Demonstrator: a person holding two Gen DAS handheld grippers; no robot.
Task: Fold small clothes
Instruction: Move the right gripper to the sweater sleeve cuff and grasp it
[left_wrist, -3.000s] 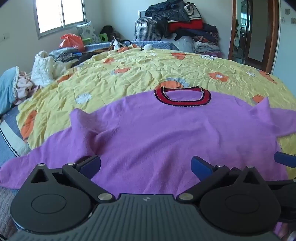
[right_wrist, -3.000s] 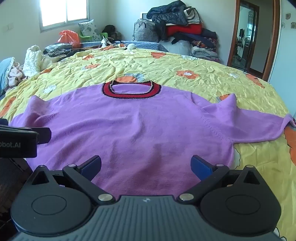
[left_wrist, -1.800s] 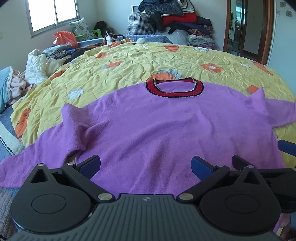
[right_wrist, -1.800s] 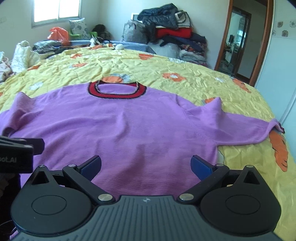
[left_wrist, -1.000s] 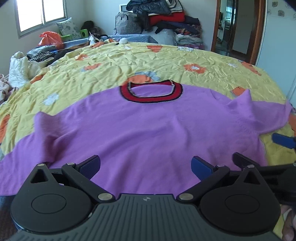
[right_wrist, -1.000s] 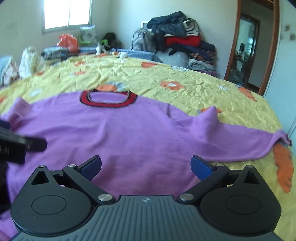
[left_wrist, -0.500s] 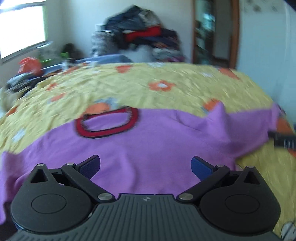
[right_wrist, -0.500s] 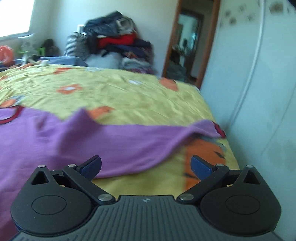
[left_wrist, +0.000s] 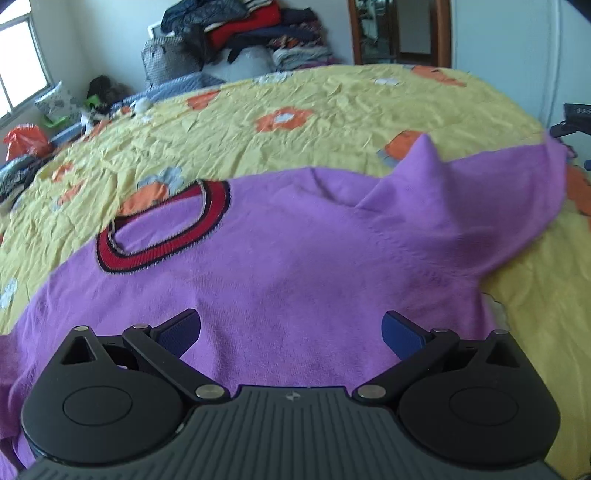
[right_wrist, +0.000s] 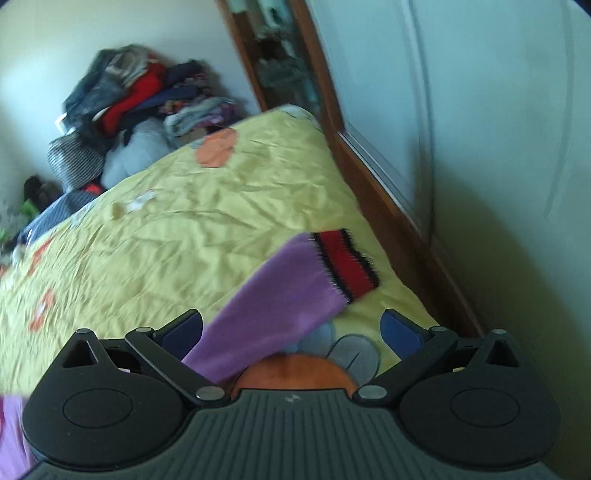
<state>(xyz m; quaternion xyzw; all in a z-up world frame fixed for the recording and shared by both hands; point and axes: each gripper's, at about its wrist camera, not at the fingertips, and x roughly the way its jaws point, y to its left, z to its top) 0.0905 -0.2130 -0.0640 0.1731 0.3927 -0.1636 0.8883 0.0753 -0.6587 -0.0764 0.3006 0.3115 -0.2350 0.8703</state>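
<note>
Purple sweater lies flat, front up, on the yellow floral bedspread. Left gripper, jaws spread and empty, hovers over the hem. Right gripper, likewise released, faces the red-striped sleeve cuff. Advisable: pinch the cuff squarely, then carry the sleeve across the chest without dragging the body.

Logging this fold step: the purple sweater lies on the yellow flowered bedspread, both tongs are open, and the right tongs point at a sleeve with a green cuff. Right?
Not quite: the cuff is red with black edging, not green, as the right wrist view shows. Otherwise correct: the purple sweater lies on the yellow flowered bedspread, and both the left tongs and right tongs are open.
</note>
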